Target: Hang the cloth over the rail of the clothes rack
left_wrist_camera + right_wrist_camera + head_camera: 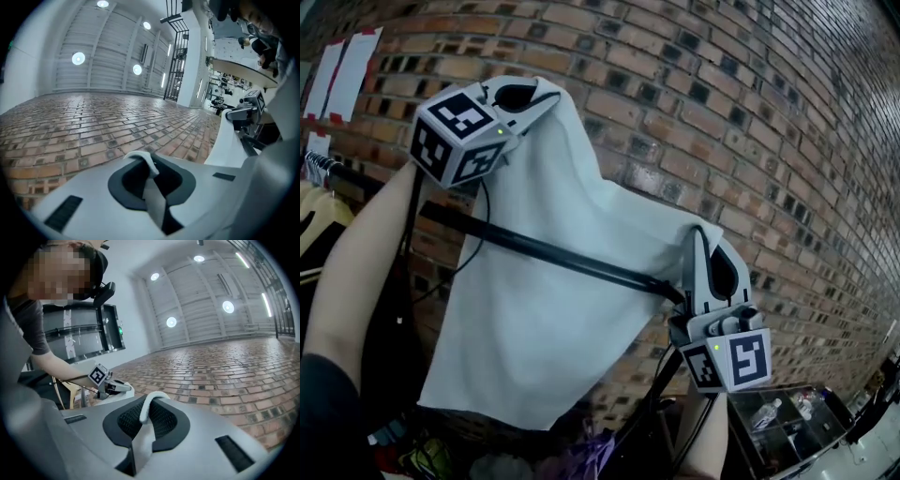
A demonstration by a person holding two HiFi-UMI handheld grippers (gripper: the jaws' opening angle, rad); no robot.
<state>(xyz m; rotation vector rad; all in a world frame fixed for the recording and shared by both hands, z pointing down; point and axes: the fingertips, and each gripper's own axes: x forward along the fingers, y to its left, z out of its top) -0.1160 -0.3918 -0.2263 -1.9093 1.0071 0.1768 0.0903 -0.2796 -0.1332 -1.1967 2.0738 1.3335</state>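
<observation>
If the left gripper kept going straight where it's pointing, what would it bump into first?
Probably the brick wall. The left gripper, shut on the white cloth, points up at it with nothing else in between; how far off the wall stands is unclear.

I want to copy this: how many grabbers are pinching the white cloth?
2. The left gripper pinches one corner of the white cloth, upper left; the right gripper pinches another, lower right, beside the black rail. None seems hidden.
</observation>
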